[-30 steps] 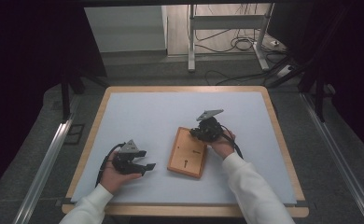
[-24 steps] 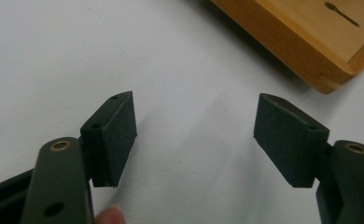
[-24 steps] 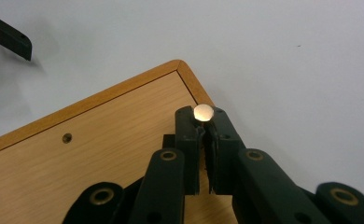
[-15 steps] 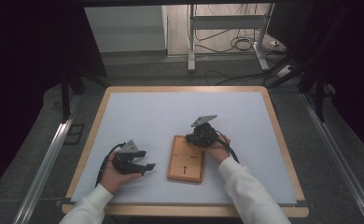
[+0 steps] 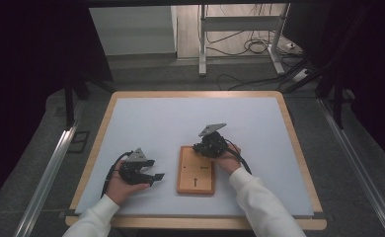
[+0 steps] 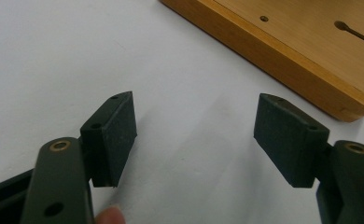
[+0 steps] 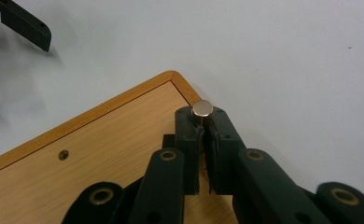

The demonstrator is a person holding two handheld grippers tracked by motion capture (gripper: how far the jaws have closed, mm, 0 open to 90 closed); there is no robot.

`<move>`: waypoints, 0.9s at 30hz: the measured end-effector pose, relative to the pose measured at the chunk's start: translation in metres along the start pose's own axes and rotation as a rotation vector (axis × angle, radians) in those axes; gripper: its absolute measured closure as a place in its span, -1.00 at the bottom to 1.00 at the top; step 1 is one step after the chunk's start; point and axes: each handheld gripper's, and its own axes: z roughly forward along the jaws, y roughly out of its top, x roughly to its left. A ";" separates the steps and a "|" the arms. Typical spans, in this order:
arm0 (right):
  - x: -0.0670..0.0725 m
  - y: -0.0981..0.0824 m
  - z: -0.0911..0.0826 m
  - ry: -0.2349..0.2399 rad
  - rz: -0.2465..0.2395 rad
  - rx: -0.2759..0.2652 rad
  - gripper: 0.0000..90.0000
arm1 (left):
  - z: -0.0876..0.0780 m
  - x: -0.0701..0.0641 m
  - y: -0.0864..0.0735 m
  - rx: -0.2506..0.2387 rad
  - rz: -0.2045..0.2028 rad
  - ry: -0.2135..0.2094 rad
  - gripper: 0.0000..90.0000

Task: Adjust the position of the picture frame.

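From where I stand, the right gripper is clamped on a small metal peg, its round silver head poking out just past the jaw tips, right at the far right corner of the wooden board. The board lies flat on the white table, near the person, with an arrow and a keyhole-shaped slot on its face. The left gripper rests on the table just left of the board, jaws spread wide with nothing between them. To do this well, I'd judge the peg should be kept upright and squarely pinched, lined up over its hole before lowering, while the left gripper could steady the board's edge if it slides.
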 end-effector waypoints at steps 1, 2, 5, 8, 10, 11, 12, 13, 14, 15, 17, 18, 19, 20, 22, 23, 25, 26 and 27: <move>0.000 0.000 0.000 0.001 0.002 0.001 0.88 | 0.000 0.000 0.000 -0.001 0.000 0.000 -0.34; -0.001 0.000 0.000 0.003 0.004 -0.003 0.87 | 0.000 0.000 0.000 -0.001 0.000 0.000 -0.34; -0.002 -0.002 0.000 0.014 0.022 -0.011 0.84 | 0.000 0.000 0.000 0.000 0.001 -0.001 -0.34; -0.006 -0.003 -0.001 0.060 0.059 -0.014 0.51 | 0.001 0.000 0.000 0.003 0.003 -0.001 -0.34; -0.007 -0.004 -0.004 0.038 0.076 -0.011 0.18 | 0.001 0.000 0.000 0.002 0.003 -0.001 -0.34; -0.007 -0.004 -0.004 0.038 0.076 -0.011 0.18 | 0.001 0.000 0.000 0.002 0.003 -0.001 -0.34; -0.007 -0.008 -0.013 -0.020 0.082 -0.029 -0.05 | 0.001 0.000 0.000 0.003 0.004 -0.001 -0.34; -0.007 -0.008 -0.013 -0.020 0.082 -0.029 -0.05 | 0.001 0.000 0.000 0.003 0.004 -0.001 -0.34; -0.007 -0.013 -0.024 -0.046 0.103 -0.049 -0.19 | 0.001 -0.001 0.001 0.003 0.005 -0.001 -0.34; -0.007 -0.016 -0.028 -0.055 0.109 -0.056 -0.23 | 0.001 -0.001 0.001 0.003 0.006 -0.001 -0.34; -0.006 -0.023 -0.040 -0.076 0.119 -0.066 -0.29 | 0.001 -0.001 0.001 0.003 0.006 -0.001 -0.34; -0.006 -0.023 -0.040 -0.076 0.119 -0.066 -0.29 | 0.001 -0.001 0.001 0.003 0.006 -0.001 -0.34; -0.005 -0.028 -0.046 -0.084 0.122 -0.070 -0.31 | 0.001 -0.002 0.001 0.002 0.001 0.000 -0.34; -0.004 -0.033 -0.053 -0.095 0.124 -0.073 -0.35 | 0.001 -0.002 0.001 0.001 0.001 0.000 -0.34; -0.002 -0.049 -0.070 -0.126 0.129 -0.078 -0.39 | 0.001 -0.002 0.001 0.000 0.008 0.002 -0.34; -0.001 -0.053 -0.074 -0.133 0.133 -0.079 -0.40 | 0.001 -0.002 0.001 0.001 0.008 0.002 -0.34; 0.000 -0.064 -0.084 -0.153 0.144 -0.087 -0.40 | 0.001 -0.002 0.001 0.003 0.008 0.004 -0.34; 0.001 -0.069 -0.089 -0.161 0.147 -0.094 -0.41 | 0.001 -0.003 0.001 0.004 0.009 0.004 -0.34; 0.003 -0.076 -0.093 -0.165 0.153 -0.104 -0.41 | 0.002 -0.003 0.001 0.002 0.007 0.004 -0.34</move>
